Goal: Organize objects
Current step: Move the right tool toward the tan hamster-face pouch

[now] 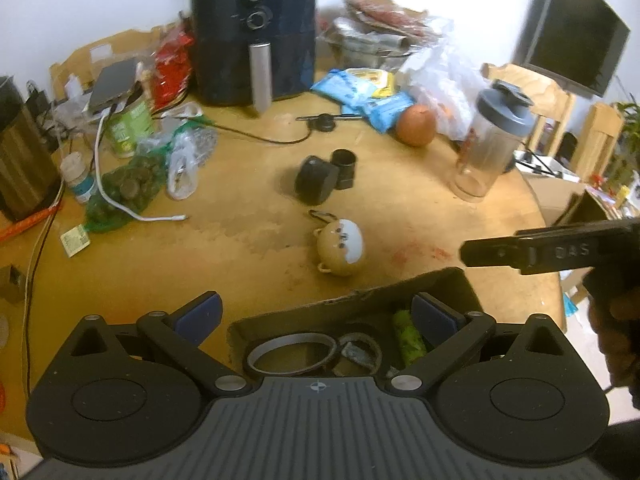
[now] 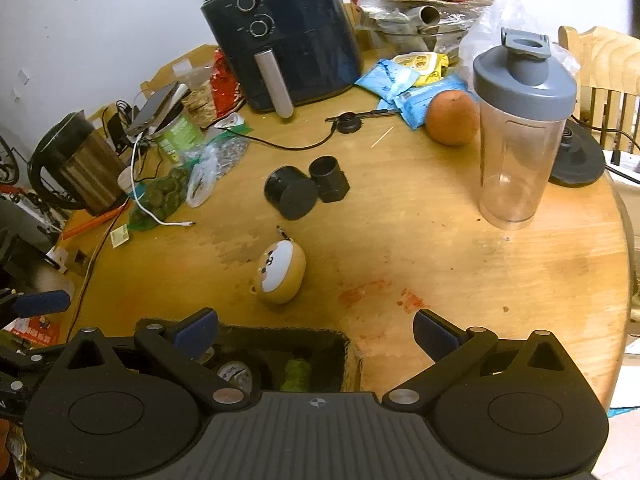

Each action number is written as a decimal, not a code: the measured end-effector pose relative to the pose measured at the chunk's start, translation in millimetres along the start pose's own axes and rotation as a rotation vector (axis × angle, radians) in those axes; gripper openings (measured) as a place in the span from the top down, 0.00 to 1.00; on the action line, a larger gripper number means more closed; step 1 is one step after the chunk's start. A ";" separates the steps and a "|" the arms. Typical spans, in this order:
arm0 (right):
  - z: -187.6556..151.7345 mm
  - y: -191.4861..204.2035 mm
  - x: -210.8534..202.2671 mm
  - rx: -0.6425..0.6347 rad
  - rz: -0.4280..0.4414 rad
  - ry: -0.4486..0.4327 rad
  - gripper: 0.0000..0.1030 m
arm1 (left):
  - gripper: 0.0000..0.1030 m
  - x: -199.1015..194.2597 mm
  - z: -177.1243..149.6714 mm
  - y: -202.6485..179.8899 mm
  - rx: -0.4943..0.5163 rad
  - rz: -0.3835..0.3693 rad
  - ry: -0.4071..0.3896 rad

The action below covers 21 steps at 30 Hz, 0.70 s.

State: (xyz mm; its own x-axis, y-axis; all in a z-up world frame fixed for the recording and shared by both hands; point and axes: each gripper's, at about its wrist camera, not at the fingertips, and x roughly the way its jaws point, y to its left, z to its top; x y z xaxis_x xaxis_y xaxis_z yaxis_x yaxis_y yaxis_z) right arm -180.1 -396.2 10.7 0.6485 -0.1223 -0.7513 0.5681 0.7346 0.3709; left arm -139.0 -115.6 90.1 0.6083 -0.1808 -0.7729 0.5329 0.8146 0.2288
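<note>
A dark open box (image 1: 464,284) sits at the table's near edge and holds tape rings (image 1: 292,354) and a green roll (image 1: 408,336); it also shows in the right wrist view (image 2: 280,336). A tan and white round plush keychain (image 1: 341,246) (image 2: 280,270) lies just beyond the box. Two black cylinders (image 1: 324,174) (image 2: 306,190) lie further back. My left gripper (image 1: 316,316) is open and empty above the box. My right gripper (image 2: 316,332) is open and empty over the box's right edge; it shows side-on in the left wrist view (image 1: 540,248).
On the round wooden table (image 2: 520,280) stand a clear shaker bottle (image 2: 520,132), an orange (image 2: 452,118), a dark air fryer (image 2: 288,32), blue snack packets (image 2: 404,88), a kettle (image 2: 80,164), cables, bags and a green can (image 1: 130,128). Wooden chairs (image 1: 560,104) stand behind.
</note>
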 end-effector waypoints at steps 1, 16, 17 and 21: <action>1.1 -0.3 0.9 0.002 -0.005 -0.001 0.00 | 0.00 2.1 1.4 3.9 -0.021 0.004 0.008; 17.6 15.0 18.8 -0.038 -0.057 0.009 0.00 | 0.00 15.2 16.3 64.3 -0.280 -0.060 0.007; 18.4 16.7 20.7 -0.042 -0.060 0.012 0.00 | 0.00 16.8 16.8 64.4 -0.271 -0.058 0.010; 21.9 22.8 29.8 -0.050 -0.065 0.030 0.00 | 0.00 21.8 17.9 61.0 -0.200 -0.033 0.024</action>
State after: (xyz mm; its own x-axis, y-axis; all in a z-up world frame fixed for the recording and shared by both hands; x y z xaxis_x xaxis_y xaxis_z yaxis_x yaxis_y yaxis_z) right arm -136.7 -397.7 8.8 0.5952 -0.1512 -0.7892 0.5817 0.7586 0.2934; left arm -82.7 -79.8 97.8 0.5770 -0.1981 -0.7924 0.4234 0.9022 0.0827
